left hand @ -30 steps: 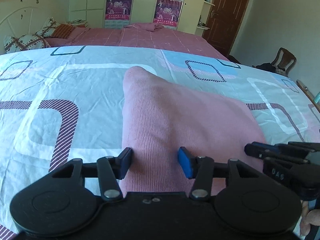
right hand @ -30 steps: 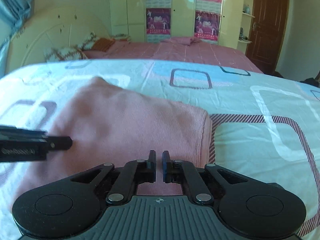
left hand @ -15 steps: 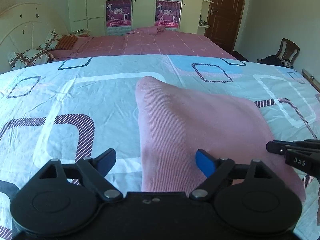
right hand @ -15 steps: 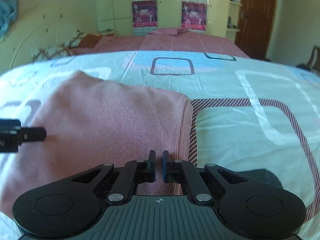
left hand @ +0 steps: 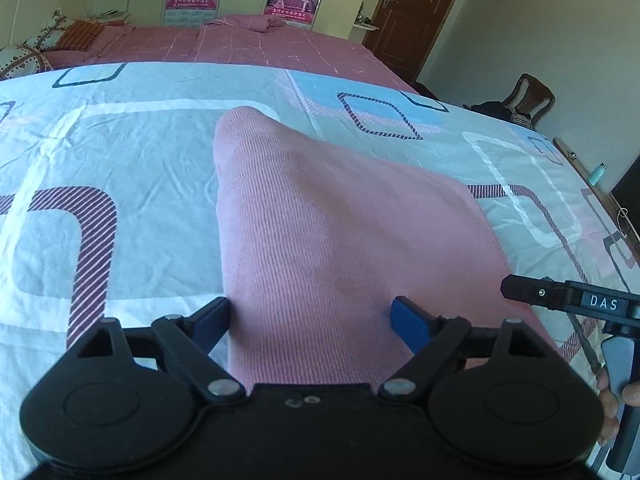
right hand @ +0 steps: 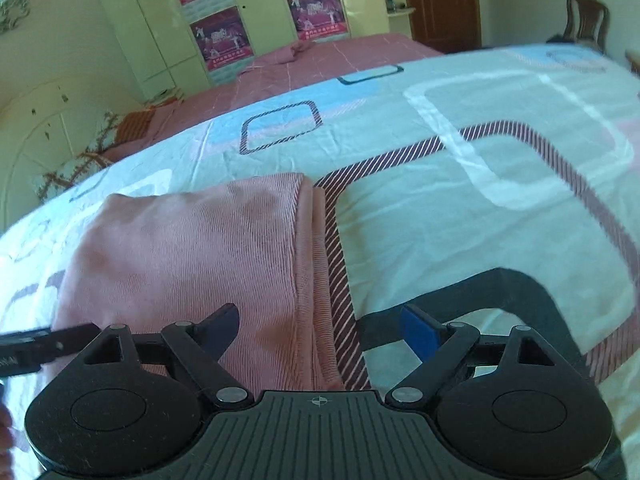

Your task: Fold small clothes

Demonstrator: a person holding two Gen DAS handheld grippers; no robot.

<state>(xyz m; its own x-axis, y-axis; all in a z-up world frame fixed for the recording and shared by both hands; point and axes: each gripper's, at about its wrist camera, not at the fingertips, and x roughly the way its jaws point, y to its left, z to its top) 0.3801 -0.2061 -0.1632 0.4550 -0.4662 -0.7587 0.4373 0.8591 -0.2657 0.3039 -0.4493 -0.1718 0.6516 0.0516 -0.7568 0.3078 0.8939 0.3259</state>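
A folded pink ribbed garment (left hand: pixel 340 220) lies flat on the patterned bedsheet (left hand: pixel 120 140). My left gripper (left hand: pixel 310 314) is open over the garment's near left part, its blue pads wide apart and clear of the cloth. In the right wrist view the garment (right hand: pixel 200 248) shows its stacked right edge. My right gripper (right hand: pixel 322 322) straddles that edge; its jaws are opening and the pads do not press the cloth. A finger of the right gripper (left hand: pixel 528 292) shows at the garment's right side, and a finger of the left gripper (right hand: pixel 60 340) at the left.
The sheet (right hand: pixel 460 200) stretches far to the right of the garment. Behind it stands a second bed with a pink cover (left hand: pixel 248 44), pillows (left hand: pixel 24 56), a wardrobe with posters (right hand: pixel 224 36), a brown door (left hand: pixel 420 12) and a wooden chair (left hand: pixel 528 96).
The right gripper's jaws have gone from shut to wide apart, and its view has rolled. The left gripper's jaws spread wider off the cloth. The garment lies let go.
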